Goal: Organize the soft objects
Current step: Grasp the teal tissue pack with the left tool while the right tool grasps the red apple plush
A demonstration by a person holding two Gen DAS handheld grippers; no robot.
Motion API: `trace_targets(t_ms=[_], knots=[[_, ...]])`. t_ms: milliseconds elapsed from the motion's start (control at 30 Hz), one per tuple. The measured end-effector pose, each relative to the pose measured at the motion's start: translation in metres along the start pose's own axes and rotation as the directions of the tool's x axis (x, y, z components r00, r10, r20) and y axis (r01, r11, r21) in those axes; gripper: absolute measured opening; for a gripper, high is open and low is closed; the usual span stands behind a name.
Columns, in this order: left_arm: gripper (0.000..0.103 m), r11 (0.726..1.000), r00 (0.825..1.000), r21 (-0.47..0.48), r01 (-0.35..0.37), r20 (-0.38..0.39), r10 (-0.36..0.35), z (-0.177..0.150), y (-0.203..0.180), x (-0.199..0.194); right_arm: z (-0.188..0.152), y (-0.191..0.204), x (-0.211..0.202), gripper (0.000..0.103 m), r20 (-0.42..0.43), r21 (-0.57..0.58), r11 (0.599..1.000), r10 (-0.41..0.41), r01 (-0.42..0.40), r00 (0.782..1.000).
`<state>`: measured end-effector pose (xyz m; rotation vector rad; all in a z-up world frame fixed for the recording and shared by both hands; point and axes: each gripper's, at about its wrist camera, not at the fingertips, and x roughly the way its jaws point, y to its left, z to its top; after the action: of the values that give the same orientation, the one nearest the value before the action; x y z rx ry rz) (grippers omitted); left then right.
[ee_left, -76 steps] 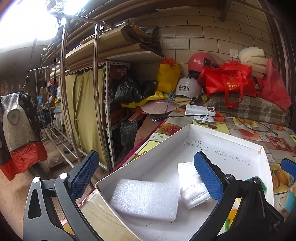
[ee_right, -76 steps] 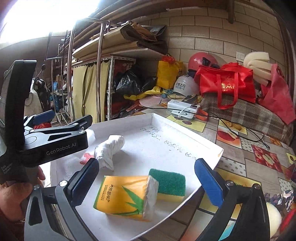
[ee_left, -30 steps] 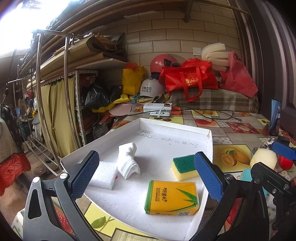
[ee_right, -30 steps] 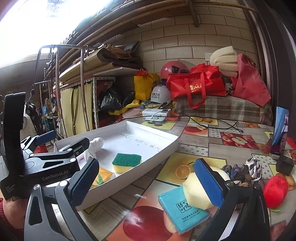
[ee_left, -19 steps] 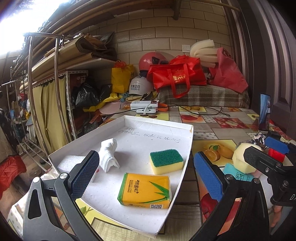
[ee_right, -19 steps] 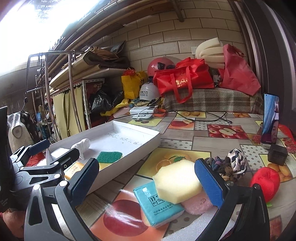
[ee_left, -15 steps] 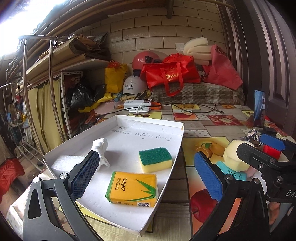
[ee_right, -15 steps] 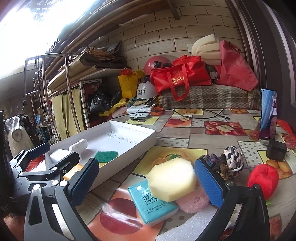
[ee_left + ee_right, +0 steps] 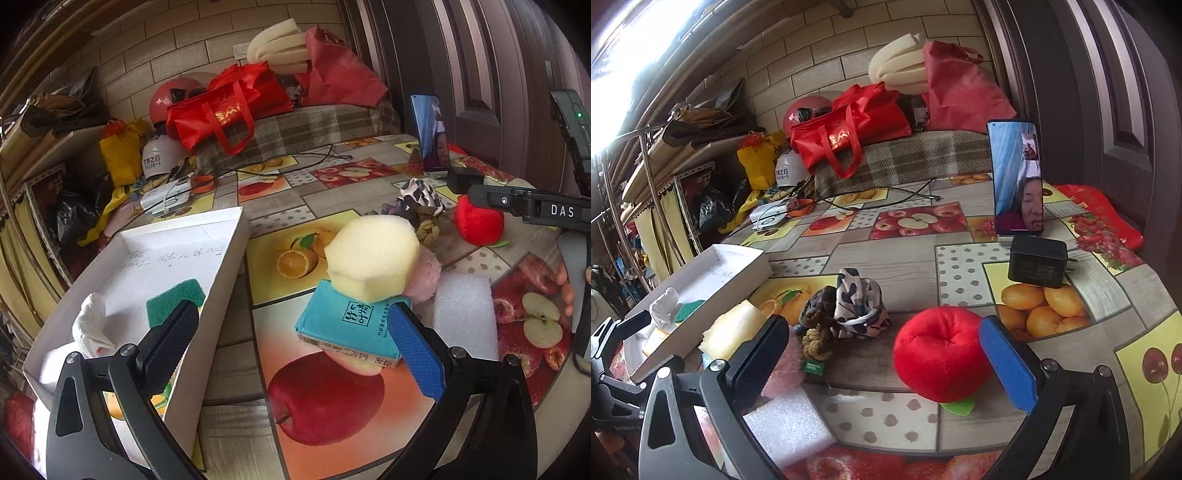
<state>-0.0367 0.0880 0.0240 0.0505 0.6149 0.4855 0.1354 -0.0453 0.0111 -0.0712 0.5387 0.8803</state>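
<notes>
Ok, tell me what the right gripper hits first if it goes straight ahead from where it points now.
Most likely the red plush apple. The right gripper is open, and the apple sits between its fingers, closer to the blue one. Beyond it lies bare tablecloth, though depth is hard to judge through the fisheye.

"DAS" on right tongs (image 9: 524,206); Chinese print on teal tissue pack (image 9: 351,325).

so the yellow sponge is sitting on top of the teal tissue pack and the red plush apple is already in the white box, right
Not quite. The red plush apple lies on the table, outside the white box, as the right wrist view shows. The yellow sponge does rest on the teal tissue pack.
</notes>
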Motion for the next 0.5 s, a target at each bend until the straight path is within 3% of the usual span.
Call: trace_targets(t_ms=[167, 367, 433, 500], knots=[[0.103, 0.995, 0.994, 0.083, 0.063, -0.095, -0.055, 0.003, -0.020, 0.020, -0.004, -0.005, 0.011, 0.103, -0.086, 0.004, 0.998, -0.062, 0.063, 0.994], [0.101, 0.994, 0.973, 0.013, 0.112, -0.203, -0.107, 0.005, -0.015, 0.046, -0.005, 0.000, 0.036, 0.103, -0.206, -0.055, 0.989, -0.143, 0.135, 0.968], [0.086, 0.993, 0.968, 0.010, 0.120, -0.225, -0.115, 0.005, -0.016, 0.050, -0.006, 0.000, 0.045, 0.103, -0.243, -0.067, 0.987, -0.157, 0.145, 0.957], [0.078, 0.992, 0.963, 0.007, 0.128, -0.241, -0.122, 0.004, -0.017, 0.053, -0.007, -0.001, 0.052, 0.096, -0.280, -0.068, 0.988, -0.150, 0.136, 0.948]])
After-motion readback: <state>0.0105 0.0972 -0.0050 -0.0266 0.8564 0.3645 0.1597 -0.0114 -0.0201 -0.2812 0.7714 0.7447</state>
